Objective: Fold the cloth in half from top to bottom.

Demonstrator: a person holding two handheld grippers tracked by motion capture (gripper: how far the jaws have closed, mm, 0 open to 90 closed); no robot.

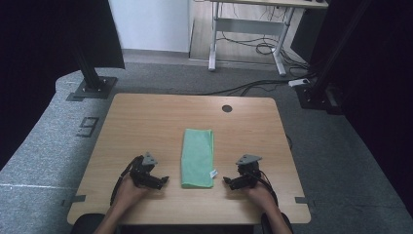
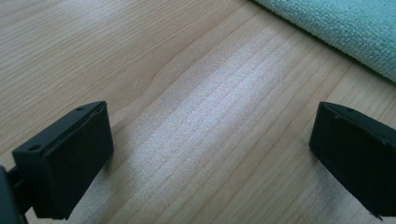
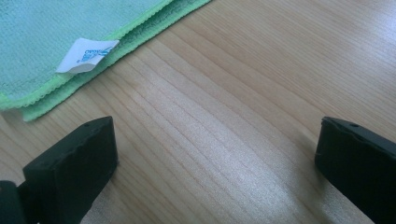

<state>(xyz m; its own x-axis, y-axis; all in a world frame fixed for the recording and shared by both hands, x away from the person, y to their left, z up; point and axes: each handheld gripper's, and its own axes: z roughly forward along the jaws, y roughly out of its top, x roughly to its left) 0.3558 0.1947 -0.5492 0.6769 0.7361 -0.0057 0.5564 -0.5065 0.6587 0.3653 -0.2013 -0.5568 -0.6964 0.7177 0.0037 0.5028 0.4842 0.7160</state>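
Both my hands rest low near the table's [image 1: 146,117] front edge, left gripper [image 1: 162,181] and right gripper [image 1: 227,181] each spread wide over bare wood, flanking the folded cloth [image 1: 197,157], whose white tag [image 3: 87,54] my right gripper view catches.

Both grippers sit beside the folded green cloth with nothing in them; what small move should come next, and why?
Probably ease the right gripper toward the near corner of the green microfibre cloth, by its white label. Its jaws stand wide open over bare wooden table, just short of the layered edges. The left gripper, also open, could mirror it.
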